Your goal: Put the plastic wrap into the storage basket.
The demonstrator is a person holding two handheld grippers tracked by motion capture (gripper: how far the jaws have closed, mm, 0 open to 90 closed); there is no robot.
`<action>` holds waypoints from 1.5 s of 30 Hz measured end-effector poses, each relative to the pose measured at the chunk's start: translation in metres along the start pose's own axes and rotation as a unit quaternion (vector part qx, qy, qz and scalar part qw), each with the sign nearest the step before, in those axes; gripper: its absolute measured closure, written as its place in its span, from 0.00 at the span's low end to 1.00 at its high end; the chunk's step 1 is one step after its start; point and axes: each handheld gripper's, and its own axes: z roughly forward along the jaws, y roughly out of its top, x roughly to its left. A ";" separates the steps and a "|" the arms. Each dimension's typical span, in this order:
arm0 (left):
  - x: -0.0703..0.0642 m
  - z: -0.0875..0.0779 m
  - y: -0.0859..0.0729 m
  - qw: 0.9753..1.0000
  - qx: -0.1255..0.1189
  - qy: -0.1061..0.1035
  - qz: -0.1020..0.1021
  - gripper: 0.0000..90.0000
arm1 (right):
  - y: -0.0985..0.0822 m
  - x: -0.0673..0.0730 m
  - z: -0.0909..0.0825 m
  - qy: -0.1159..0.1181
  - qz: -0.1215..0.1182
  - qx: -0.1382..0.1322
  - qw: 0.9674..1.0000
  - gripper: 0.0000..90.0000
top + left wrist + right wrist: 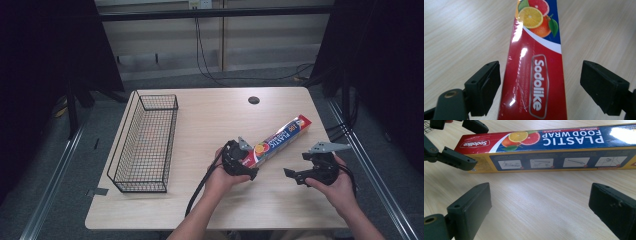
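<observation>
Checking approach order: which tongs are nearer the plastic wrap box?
Left. The left tongs straddle the red end of the plastic wrap box, pads not yet touching. The right tongs sit open beside it, on bare table.

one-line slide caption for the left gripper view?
Left gripper fingers straddle the red end of a plastic wrap box on the wooden table, not yet pressing it.

Left gripper jaws parted, level; right gripper jaws wide, both hand-held
</observation>
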 end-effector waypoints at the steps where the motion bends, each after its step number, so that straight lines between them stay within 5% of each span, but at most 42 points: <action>1: 0.001 0.000 0.002 1.000 0.000 -0.006 -0.002 0.20 | 0.000 -0.001 0.000 -0.001 0.001 0.000 1.000 0.05; 13: 0.006 0.004 0.002 1.000 0.002 -0.005 0.002 0.41 | -0.001 -0.001 0.001 0.001 -0.002 0.001 1.000 0.05; 19: 0.007 0.002 0.001 1.000 0.005 -0.008 0.016 0.43 | -0.001 -0.002 -0.001 0.000 0.002 -0.002 1.000 0.05; 24: 0.012 -0.013 -0.010 1.000 0.020 -0.010 0.017 0.43 | -0.002 -0.001 0.001 0.001 0.000 0.002 1.000 0.05; 40: 0.018 -0.083 -0.080 1.000 0.028 -0.004 -0.006 0.43 | 0.000 0.007 0.006 0.005 -0.013 0.007 1.000 0.05; 45: 0.018 -0.094 -0.086 0.999 0.053 -0.002 -0.006 0.43 | 0.000 0.010 0.007 0.009 -0.019 0.008 1.000 0.05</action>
